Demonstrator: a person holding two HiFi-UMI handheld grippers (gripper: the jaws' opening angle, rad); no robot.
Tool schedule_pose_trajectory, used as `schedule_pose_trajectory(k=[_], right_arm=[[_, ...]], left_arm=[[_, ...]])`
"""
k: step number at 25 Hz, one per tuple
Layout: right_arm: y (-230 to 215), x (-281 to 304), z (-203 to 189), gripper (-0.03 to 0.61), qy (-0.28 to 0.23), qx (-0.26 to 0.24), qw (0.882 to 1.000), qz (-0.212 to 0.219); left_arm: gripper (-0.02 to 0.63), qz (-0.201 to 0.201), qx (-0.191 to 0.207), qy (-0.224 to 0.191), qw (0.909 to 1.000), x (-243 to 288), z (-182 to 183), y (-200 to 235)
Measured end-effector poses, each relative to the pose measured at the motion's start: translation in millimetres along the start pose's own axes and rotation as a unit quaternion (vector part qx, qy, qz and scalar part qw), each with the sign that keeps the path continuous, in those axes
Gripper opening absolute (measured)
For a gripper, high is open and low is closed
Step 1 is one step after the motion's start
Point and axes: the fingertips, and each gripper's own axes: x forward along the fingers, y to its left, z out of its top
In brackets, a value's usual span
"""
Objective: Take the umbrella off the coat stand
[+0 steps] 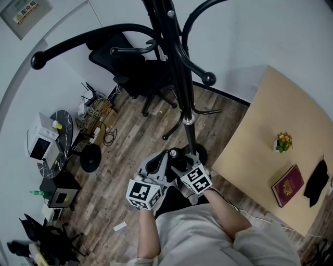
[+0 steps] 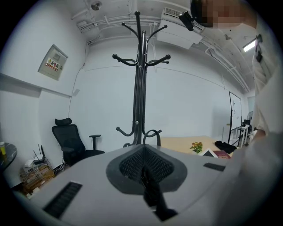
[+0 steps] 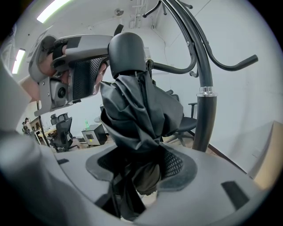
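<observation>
Apparently unhooked, the folded black fabric umbrella (image 3: pixel 141 110) is clamped in the right claw (image 3: pixel 142 165), ready to carry from the black metal coat stand (image 3: pixel 206 114); left claw (image 2: pixel 146 170) clenched empty

White walls (image 1: pixel 244 36) carry a framed sign (image 1: pixel 26 13). On the wood-plank floor (image 1: pixel 130 150) a black office chair (image 1: pixel 138 72) stands near the wall; a pale wooden counter (image 1: pixel 250 150) lies to the right, under a ceiling strip light (image 3: pixel 55 9)
</observation>
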Motion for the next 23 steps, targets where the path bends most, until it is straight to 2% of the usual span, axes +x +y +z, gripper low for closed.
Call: schedule_pose_trajectory(k=[23], right_arm=[[4.5, 8.3, -1.0, 0.249, 0.009, -0.006, 1.0, -0.003]], left_arm=[[0.02, 0.006, -0.001, 0.0, 1.0, -6.2, 0.6, 8.7]])
